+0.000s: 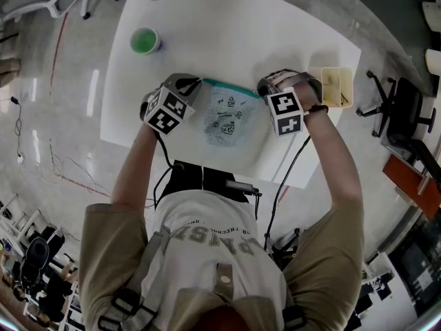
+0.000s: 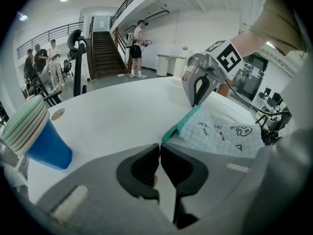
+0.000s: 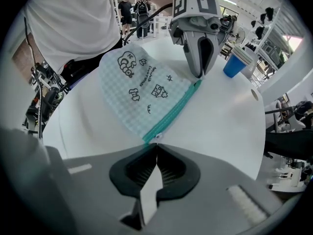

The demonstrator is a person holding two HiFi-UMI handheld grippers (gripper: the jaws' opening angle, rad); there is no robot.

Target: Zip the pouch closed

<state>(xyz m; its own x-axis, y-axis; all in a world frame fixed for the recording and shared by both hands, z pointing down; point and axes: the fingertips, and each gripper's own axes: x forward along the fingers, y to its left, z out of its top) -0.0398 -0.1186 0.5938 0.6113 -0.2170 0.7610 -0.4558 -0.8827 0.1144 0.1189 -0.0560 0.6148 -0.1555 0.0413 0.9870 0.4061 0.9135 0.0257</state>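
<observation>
At the bottom of the head view the person's shirt (image 1: 207, 254) fills the frame, and both forearms reach up toward the middle of the white table (image 1: 207, 26). The left gripper (image 1: 199, 83) sits left of centre and the right gripper (image 1: 262, 88) right of centre, each with its marker cube turned toward the camera.

Between them lies the pouch (image 1: 227, 119), flat on the table at the centre of the frame. It is pale checked fabric with small dark doodles. Its teal zipper (image 1: 233, 88) runs along the upper edge from one gripper to the other, and it looks drawn together along the whole length that shows.

In the left gripper view the jaws are clenched, pinching the teal corner at the left end of the pouch. In the right gripper view the jaws are pressed together at the other end of the zipper, where a small silvery slider (image 3: 155, 137) sits right against their tips. Whether they nip its tab I cannot tell.

Farther up, a cup (image 1: 145, 41) stands in the upper left of the table, well apart from the pouch. A pale tray (image 1: 337, 68) sits at the table's right edge, just beside the right gripper. Beyond the table on the right stands a dark office chair (image 1: 403, 112) on the grey floor.
</observation>
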